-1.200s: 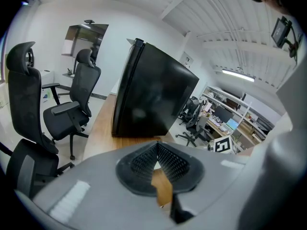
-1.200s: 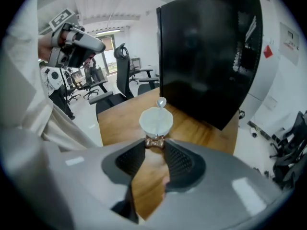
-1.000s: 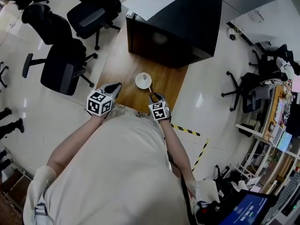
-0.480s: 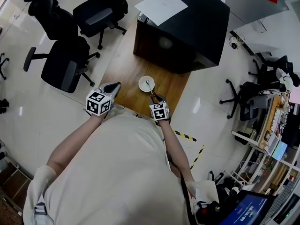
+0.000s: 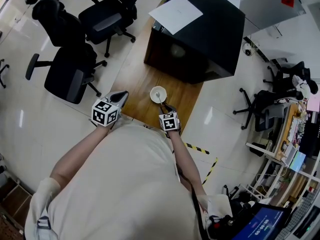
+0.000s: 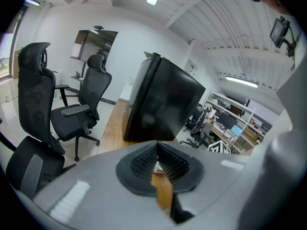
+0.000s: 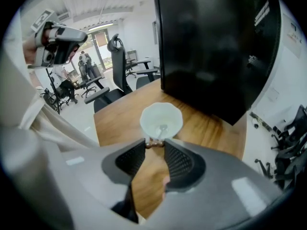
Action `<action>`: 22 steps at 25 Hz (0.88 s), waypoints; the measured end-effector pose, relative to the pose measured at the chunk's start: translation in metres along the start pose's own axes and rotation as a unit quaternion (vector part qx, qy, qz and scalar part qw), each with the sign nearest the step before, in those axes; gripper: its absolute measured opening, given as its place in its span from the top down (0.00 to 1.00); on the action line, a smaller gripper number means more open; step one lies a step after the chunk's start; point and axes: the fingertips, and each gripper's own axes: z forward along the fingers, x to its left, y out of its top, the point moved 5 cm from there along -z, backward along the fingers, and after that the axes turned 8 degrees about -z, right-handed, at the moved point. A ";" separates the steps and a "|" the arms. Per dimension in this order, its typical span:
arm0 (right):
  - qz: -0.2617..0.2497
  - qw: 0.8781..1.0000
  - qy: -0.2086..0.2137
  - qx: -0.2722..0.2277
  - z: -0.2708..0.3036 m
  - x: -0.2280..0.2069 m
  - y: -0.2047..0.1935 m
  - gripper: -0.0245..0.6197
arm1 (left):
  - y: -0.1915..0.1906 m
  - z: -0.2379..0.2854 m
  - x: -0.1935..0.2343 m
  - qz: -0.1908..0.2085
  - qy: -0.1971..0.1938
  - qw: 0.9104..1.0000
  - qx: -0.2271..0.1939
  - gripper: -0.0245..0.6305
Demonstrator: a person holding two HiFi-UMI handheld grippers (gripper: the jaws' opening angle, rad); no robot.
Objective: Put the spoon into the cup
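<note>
The person's torso (image 5: 125, 184) hides the desk's near edge in the head view. At the near left edge, the left gripper (image 6: 156, 147) has its jaws pressed together on nothing; a small glint behind their tips is too blurred to name. The right gripper (image 7: 154, 145) pinches the brown handle end of the spoon (image 7: 160, 130). The spoon's pale bowl sits inside the white cup (image 7: 173, 116), which stands on the wooden desk (image 7: 115, 114). Beyond it, a black cabinet (image 7: 211, 47) fills the far end, its top cut off in the right gripper view. A paper sheet (image 5: 176, 14) lies on it.
</note>
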 end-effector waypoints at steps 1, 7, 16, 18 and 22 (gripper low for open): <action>0.002 1.000 -0.002 0.002 0.000 0.001 0.001 0.77 | 0.001 -0.001 0.002 0.001 -0.001 1.000 0.000 0.96; 0.042 0.999 -0.014 -0.008 0.002 0.003 0.002 0.76 | 0.002 -0.007 0.014 0.013 -0.020 1.000 0.004 0.96; 0.122 0.991 -0.044 -0.037 0.012 0.007 0.015 0.76 | 0.007 -0.038 0.056 0.021 -0.047 0.999 0.014 0.96; 0.136 0.989 -0.048 -0.044 0.013 0.007 0.016 0.76 | 0.010 -0.045 0.061 0.019 -0.053 0.998 0.016 0.96; 0.180 0.980 -0.062 -0.053 0.011 0.012 0.013 0.65 | 0.010 -0.051 0.070 0.023 -0.077 0.996 0.031 0.96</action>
